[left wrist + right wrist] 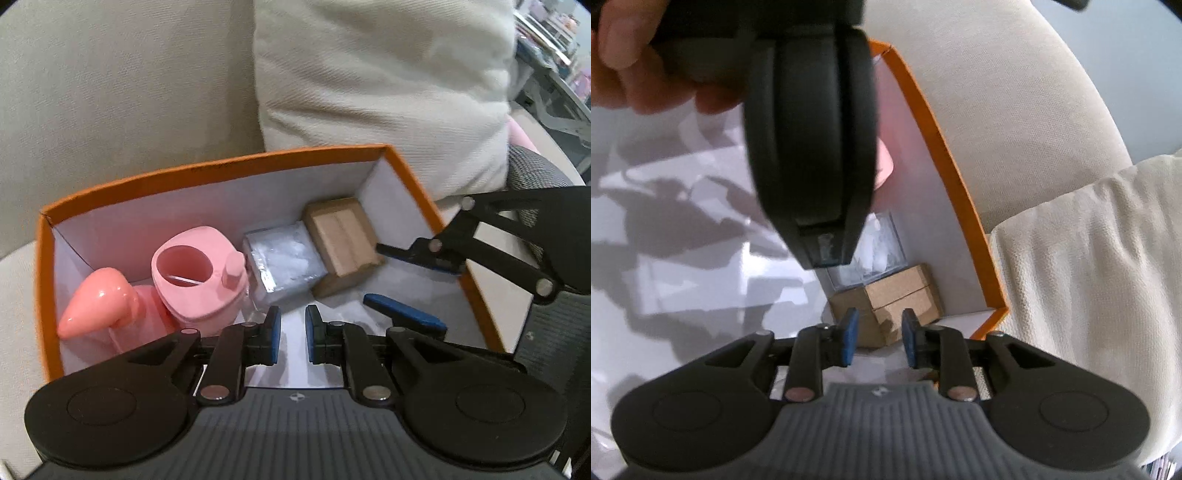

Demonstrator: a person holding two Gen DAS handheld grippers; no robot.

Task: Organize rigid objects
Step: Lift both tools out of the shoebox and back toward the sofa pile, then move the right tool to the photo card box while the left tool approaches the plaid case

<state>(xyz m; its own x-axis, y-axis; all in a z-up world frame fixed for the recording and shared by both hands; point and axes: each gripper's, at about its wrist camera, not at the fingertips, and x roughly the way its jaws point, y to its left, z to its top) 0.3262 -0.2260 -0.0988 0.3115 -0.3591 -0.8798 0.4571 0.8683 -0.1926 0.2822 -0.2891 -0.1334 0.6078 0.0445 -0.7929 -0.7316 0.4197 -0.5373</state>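
Note:
An orange box (221, 162) with a white inside holds a pink bottle (199, 273) with a round opening, a pink cone-shaped piece (96, 306), a clear plastic case (284, 262) and a small brown cardboard box (343, 243). My left gripper (293, 332) hangs over the box's near side, its blue pads a narrow gap apart with nothing between them. My right gripper (373, 273) reaches in from the right, open, next to the cardboard box. In the right wrist view its fingers (879, 336) frame the cardboard box (901, 299) without touching it.
The box rests on a beige sofa (110, 92) against a cream cushion (369, 92). A grey mesh chair (546, 332) stands at the right. The left gripper's body (812, 129) and a hand (628, 55) block much of the right wrist view. Crumpled white paper (683, 221) lines the box floor.

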